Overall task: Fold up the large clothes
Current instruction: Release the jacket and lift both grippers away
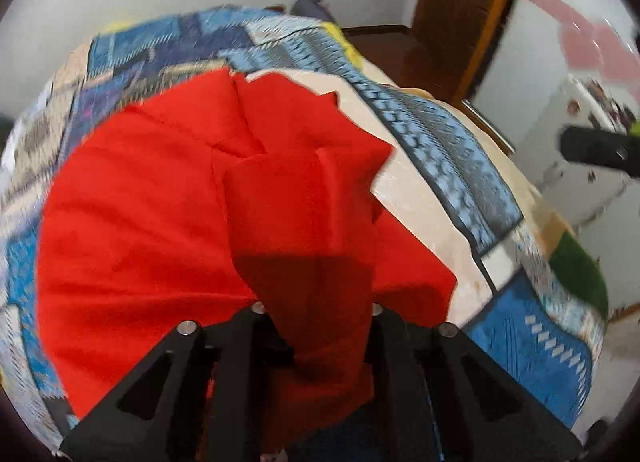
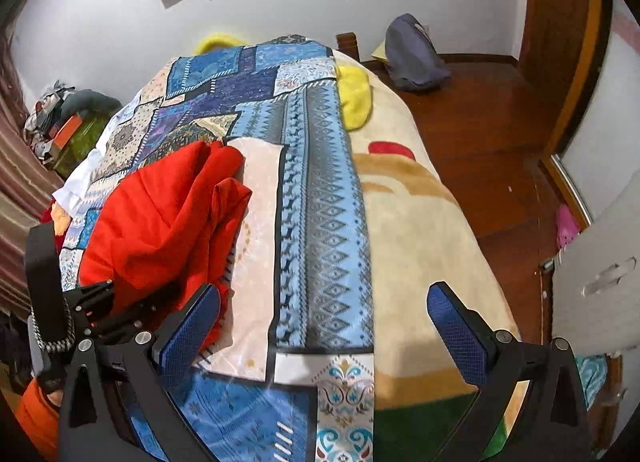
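A large red garment [image 1: 192,198] lies bunched on the patchwork bedspread [image 1: 452,158]. My left gripper [image 1: 316,314] is shut on a fold of the red garment and holds it lifted, with cloth draped between the fingers. In the right wrist view the red garment [image 2: 160,222] sits at the left of the bed, with the left gripper [image 2: 100,302] at its near edge. My right gripper [image 2: 324,326] is open and empty, above the blue patterned bedspread [image 2: 320,222], to the right of the garment.
A cream blanket [image 2: 420,230] covers the bed's right side, with a yellow item [image 2: 354,98] near the far end. A grey bag [image 2: 412,54] lies on the wooden floor. Clutter [image 2: 64,118] stands at the left. A white cabinet [image 2: 600,262] is on the right.
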`<act>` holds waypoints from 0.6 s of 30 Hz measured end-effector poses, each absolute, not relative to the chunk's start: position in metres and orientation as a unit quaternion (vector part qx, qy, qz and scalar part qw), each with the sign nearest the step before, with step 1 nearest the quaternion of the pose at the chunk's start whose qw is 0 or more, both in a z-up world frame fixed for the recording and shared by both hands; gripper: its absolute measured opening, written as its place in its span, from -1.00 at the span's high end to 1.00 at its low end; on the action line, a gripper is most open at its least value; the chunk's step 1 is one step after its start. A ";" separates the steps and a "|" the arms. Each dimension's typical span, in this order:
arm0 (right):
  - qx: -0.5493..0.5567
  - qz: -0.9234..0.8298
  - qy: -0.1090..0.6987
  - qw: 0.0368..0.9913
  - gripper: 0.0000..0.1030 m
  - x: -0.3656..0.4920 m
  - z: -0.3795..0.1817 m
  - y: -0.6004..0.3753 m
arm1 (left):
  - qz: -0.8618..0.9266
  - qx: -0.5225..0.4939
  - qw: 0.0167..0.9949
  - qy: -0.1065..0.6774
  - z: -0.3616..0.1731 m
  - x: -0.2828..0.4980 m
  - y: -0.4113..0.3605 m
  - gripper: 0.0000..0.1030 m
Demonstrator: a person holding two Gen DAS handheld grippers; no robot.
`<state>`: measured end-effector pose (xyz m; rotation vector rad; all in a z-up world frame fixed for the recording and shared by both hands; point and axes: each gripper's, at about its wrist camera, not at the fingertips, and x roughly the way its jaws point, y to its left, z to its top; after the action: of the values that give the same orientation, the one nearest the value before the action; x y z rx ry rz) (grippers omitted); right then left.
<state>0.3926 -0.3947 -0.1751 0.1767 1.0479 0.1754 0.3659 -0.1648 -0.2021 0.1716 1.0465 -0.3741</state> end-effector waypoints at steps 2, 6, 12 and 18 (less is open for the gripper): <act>0.084 0.091 0.501 0.857 -1.00 0.395 -0.176 -0.389 | -0.201 0.100 0.838 0.497 -0.194 0.354 -0.165 0.22; 0.087 0.111 0.494 0.858 -1.00 0.391 -0.169 -0.375 | -0.220 0.098 0.844 0.479 -0.168 0.334 -0.154 -0.26; 0.087 0.167 0.480 0.857 -1.00 0.395 -0.149 -0.331 | -0.170 0.034 0.883 0.436 -0.126 0.320 -0.089 -0.61; 0.060 0.220 0.489 0.842 -1.00 0.409 -0.155 -0.265 | -0.061 0.036 0.895 0.441 -0.135 0.319 -0.012 -0.61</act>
<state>0.4090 -0.2646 -0.1550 0.1270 1.0342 0.4655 0.3186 -0.0122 -0.1347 0.0745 0.9150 -0.1258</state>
